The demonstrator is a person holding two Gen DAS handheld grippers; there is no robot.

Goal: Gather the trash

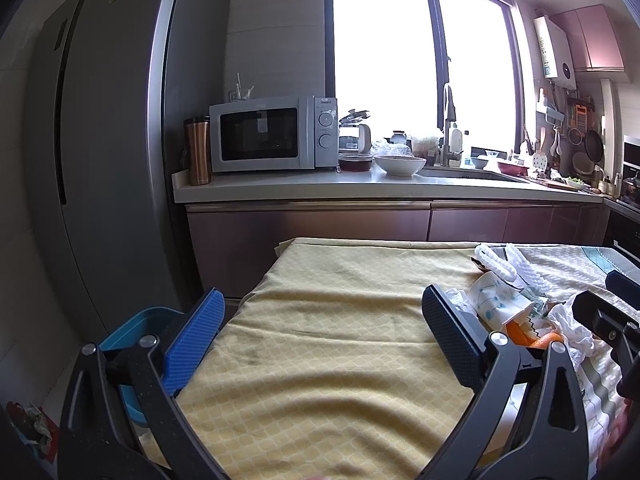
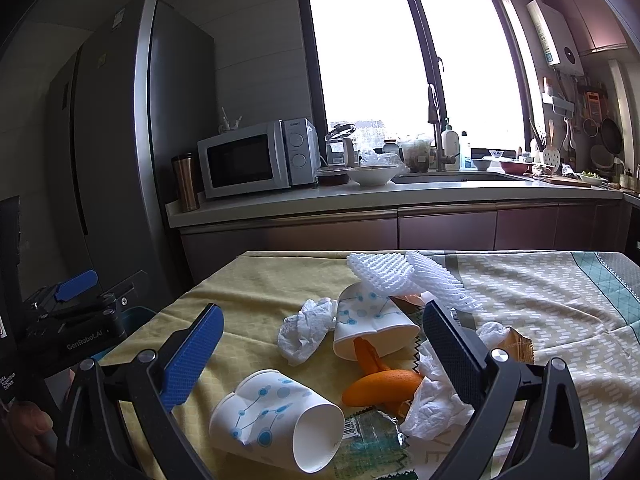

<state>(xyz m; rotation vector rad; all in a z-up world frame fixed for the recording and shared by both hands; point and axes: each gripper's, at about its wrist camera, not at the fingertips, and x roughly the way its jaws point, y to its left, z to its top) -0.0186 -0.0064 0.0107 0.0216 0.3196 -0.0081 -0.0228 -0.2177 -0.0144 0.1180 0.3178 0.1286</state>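
Trash pile on the cloth-covered table (image 2: 248, 280), both grippers wide open and empty.

Relative to the table, the pile is seen at its middle: white foam netting (image 2: 400, 276) farthest back, a crushed paper cup (image 2: 276, 420) nearest, a second cup (image 2: 374, 328) beyond it, crumpled tissue (image 2: 304, 330), orange peel (image 2: 380, 388). The right gripper (image 2: 324, 344) is poised over the pile; the left gripper (image 1: 324, 344) over bare cloth, a blue bin (image 1: 136, 328) off the table's left edge. All pieces are judged light, soft and crushable; the near cup is best pinched across its rim.

Grey fridge (image 2: 120, 128) on the left, microwave (image 2: 256, 158) and copper tumbler (image 2: 185, 182) on the worktop (image 2: 360, 196), white bowl (image 2: 372, 175) beside the sink, big bright window (image 2: 404, 52) behind.
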